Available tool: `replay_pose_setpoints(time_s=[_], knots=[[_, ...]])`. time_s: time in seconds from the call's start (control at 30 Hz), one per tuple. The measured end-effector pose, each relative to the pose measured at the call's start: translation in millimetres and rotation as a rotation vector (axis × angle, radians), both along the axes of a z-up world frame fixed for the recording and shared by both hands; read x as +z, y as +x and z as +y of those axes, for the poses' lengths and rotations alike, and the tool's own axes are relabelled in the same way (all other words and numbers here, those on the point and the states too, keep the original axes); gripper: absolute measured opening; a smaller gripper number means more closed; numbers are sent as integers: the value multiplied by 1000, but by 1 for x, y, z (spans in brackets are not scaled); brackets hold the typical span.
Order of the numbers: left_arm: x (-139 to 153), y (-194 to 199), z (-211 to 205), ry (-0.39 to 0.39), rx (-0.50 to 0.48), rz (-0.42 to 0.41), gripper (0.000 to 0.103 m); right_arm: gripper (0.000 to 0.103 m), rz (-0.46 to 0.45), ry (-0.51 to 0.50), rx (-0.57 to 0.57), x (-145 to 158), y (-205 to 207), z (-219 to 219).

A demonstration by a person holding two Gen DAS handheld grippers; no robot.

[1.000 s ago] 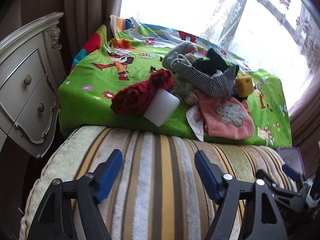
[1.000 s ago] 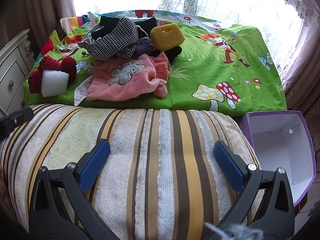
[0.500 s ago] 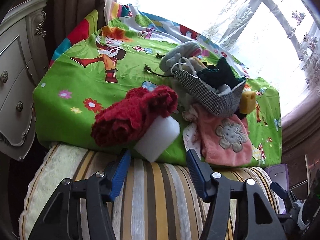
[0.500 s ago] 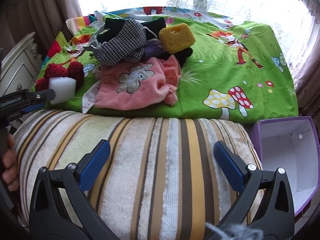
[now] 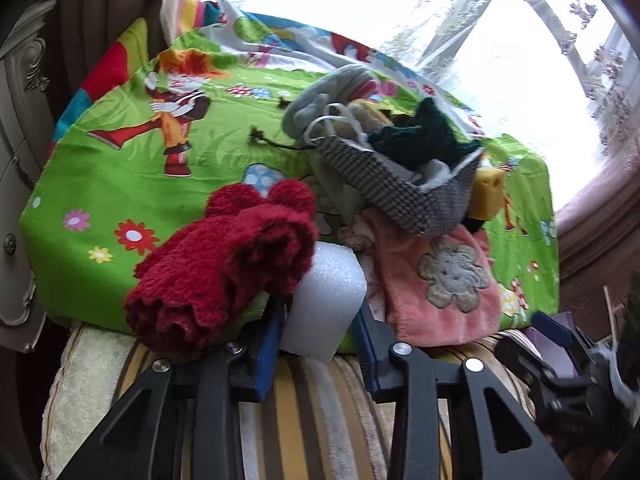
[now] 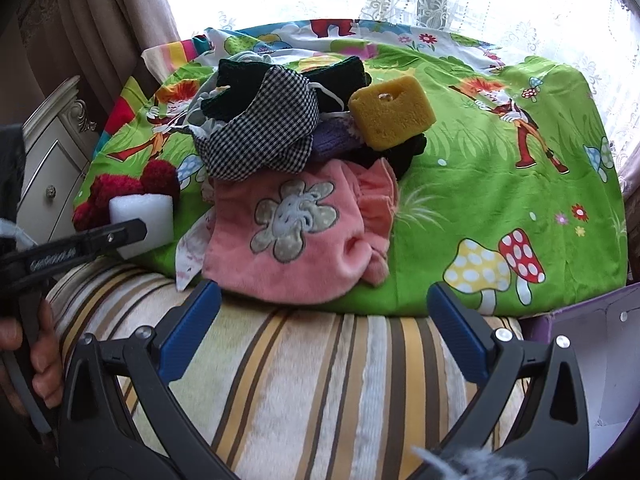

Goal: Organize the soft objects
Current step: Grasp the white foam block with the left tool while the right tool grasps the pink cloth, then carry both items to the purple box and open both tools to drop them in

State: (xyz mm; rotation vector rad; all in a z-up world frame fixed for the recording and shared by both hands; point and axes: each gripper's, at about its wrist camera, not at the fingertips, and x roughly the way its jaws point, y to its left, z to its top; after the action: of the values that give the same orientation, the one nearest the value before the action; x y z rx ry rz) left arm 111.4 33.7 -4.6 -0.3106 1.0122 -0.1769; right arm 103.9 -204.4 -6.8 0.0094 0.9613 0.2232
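Bedding fills most of both views: a green cartoon-print blanket (image 6: 500, 184) with mushrooms and flowers covers the upper and middle frame, and a striped plush cushion (image 6: 312, 380) lies across the bottom, its far edge meeting the blanket. A pale carved nightstand (image 5: 16, 184) stands at the left edge, and a purple box (image 6: 600, 360) with a white inside sits at the lower right of the right wrist view.

A heap of soft things lies on the blanket, centre frame. Largest is a pink fleece cloth (image 6: 296, 240) with a grey flower patch, hanging over the blanket's near edge. Above it a black-and-white checked fabric piece (image 6: 264, 136) overlaps dark green knitwear (image 5: 424, 140), with a yellow sponge (image 6: 390, 114) just to the right. Left of the heap, a fluffy red hat (image 5: 224, 264) leans against a white foam block (image 5: 324, 300).

The left tool (image 5: 320, 328) reaches that block at lower centre of its own view: its blue fingers flank the block on both sides and its jaws are closing, though whether the pads already press the foam cannot be told. In the right wrist view a hand (image 6: 28, 360) grips that tool's handle at the left edge. The right tool (image 6: 320, 332) hangs over the cushion, spread wide with nothing between its fingers, just short of the pink cloth.
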Motion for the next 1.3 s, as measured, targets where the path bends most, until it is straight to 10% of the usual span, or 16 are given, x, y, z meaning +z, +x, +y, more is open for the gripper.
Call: replay_pose_setpoints(time_s=[0.3, 0.6, 1.3], knots=[[7, -10, -14, -116, -79, -80, 35, 97, 92, 83, -20, -16, 37, -3], [11, -19, -14, -143, -71, -121, 35, 18, 151, 161, -28, -29, 45, -12], [17, -43, -33, -140, -93, -152, 35, 9, -64, 181, -10, 25, -28, -48]])
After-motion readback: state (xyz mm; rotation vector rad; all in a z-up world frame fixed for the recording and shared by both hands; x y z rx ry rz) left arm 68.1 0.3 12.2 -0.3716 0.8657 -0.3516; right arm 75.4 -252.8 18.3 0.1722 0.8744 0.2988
